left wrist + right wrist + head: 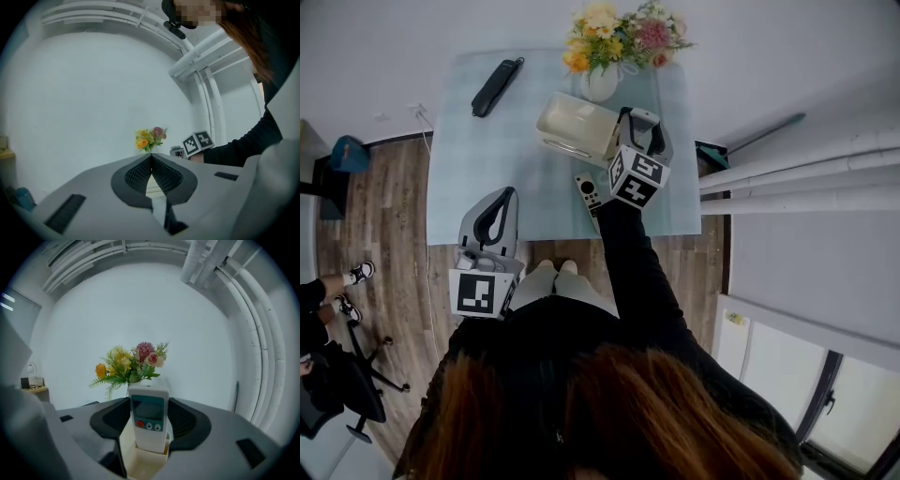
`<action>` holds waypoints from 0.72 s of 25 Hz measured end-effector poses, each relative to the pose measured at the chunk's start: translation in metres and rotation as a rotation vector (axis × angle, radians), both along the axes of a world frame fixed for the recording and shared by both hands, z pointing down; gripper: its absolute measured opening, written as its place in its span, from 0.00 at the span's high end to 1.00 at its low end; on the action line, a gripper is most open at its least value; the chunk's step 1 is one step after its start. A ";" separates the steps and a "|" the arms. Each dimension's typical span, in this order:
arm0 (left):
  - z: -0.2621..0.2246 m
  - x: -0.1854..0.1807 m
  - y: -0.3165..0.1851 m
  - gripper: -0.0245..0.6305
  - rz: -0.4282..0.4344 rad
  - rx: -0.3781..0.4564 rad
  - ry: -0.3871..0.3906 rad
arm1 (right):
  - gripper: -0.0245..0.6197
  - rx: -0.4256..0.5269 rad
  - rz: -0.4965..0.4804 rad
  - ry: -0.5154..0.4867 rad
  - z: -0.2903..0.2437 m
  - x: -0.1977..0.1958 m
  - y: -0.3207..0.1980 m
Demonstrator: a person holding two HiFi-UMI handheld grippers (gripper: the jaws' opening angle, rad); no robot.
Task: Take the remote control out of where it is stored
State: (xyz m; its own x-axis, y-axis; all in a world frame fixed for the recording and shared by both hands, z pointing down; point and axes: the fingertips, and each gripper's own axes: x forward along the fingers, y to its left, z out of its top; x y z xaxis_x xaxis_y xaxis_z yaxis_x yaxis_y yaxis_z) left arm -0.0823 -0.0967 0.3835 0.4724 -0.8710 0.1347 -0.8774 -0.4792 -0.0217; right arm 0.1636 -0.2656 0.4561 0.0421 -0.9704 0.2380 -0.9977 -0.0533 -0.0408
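Remote [149, 425] stands in holder [140, 464], right gripper [150, 401] clamped on its sides; lift-out not done. Left gripper [151, 159] closed, empty, near counter [478, 159] edge.

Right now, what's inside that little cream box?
A white remote stands upright in the cream box, gripped at its sides by the right gripper. The box wall covers the remote's lower end and the box's bottom, so anything else down there can't be seen.

Pale table [478, 178] carries flower vase [600, 82], cream holder [572, 127], black object [495, 86], grey remote [588, 194].
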 end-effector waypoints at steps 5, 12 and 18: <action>-0.001 0.008 0.000 0.96 0.020 0.007 0.009 | 0.57 0.050 -0.034 -0.002 -0.026 -0.001 0.011; -0.004 0.010 0.000 0.96 0.021 0.006 0.012 | 0.57 0.117 -0.096 0.016 -0.059 -0.009 0.031; -0.005 0.011 -0.001 0.96 0.024 0.014 0.017 | 0.57 0.136 -0.162 0.011 -0.072 -0.021 0.055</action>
State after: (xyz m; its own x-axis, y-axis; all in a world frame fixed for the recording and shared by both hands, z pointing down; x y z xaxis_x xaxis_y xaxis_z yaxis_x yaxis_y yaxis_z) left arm -0.0708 -0.0973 0.3782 0.4949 -0.8614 0.1144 -0.8662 -0.4995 -0.0136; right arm 0.1429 -0.2106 0.3839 -0.1153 -0.9878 0.1043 -0.9932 0.1132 -0.0258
